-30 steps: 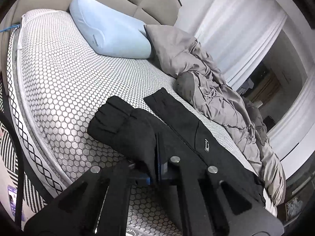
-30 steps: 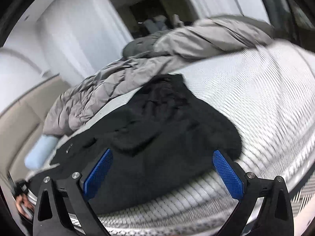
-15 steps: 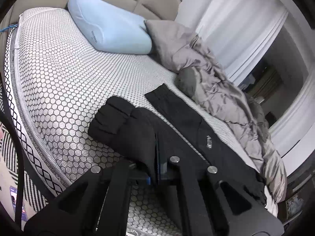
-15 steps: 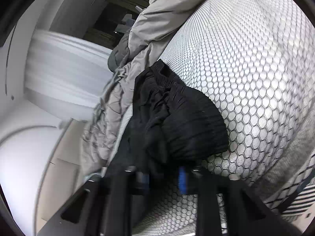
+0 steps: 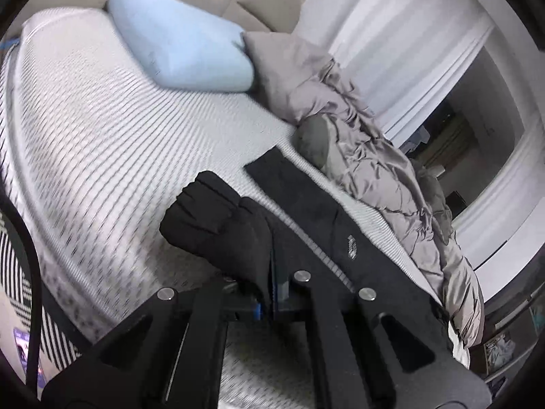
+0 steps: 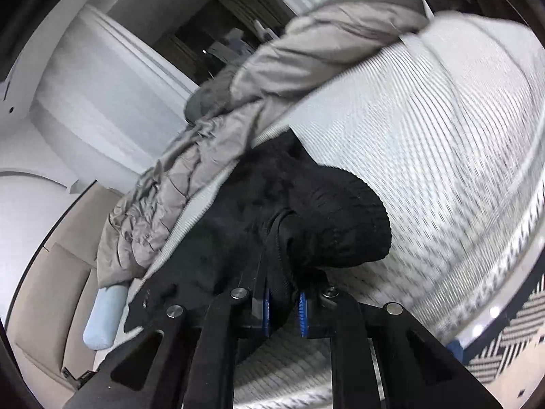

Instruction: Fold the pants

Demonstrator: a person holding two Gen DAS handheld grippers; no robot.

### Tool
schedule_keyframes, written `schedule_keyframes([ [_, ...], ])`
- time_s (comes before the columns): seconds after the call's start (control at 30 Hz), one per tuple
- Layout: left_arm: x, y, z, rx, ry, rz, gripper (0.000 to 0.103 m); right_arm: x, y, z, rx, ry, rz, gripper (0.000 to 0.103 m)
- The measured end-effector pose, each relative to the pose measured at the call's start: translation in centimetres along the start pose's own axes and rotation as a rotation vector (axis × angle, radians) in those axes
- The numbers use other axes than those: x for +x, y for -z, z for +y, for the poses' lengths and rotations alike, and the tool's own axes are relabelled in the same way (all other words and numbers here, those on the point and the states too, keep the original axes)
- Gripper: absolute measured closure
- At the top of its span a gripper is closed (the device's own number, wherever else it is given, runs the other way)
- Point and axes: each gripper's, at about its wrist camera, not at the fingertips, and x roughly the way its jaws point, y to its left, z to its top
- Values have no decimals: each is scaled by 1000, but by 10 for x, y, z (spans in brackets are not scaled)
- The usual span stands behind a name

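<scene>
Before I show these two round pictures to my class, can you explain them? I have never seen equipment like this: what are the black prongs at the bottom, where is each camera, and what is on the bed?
There is no robot here. A person holds a two-finger gripper in each hand, and a fisheye camera on each looks forward along its fingers, hence the round, bent pictures. One picture comes from the left gripper, the other from the right gripper. Both are shut on black pants lying on a white patterned mattress: the left pinches one end, the right another bunched part. Also on the bed are a pale blue pillow and a crumpled grey duvet. The blur suggests movement.
</scene>
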Motion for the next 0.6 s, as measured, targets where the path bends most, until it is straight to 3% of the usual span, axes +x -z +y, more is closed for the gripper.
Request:
schedule_keyframes([
  [0.17,40,-48,-44,37,1,-4,102,25,-49,36,-39,7,-56,92],
  [0.3,113,-88,-83,62,-14,63,102,79,-97,63,-75,54,-52,92],
  [0.4,193,-118,-112,77,-107,129,101,139,-135,83,-121,124,-18,90],
  [0.47,239,-130,-124,106,-160,171,92,189,-159,91,-124,171,32,82],
  [0.53,280,-135,-127,109,-211,258,77,232,-176,89,-92,207,67,54],
  [0.6,296,-137,-121,75,-199,293,72,252,-184,88,-110,326,32,52],
])
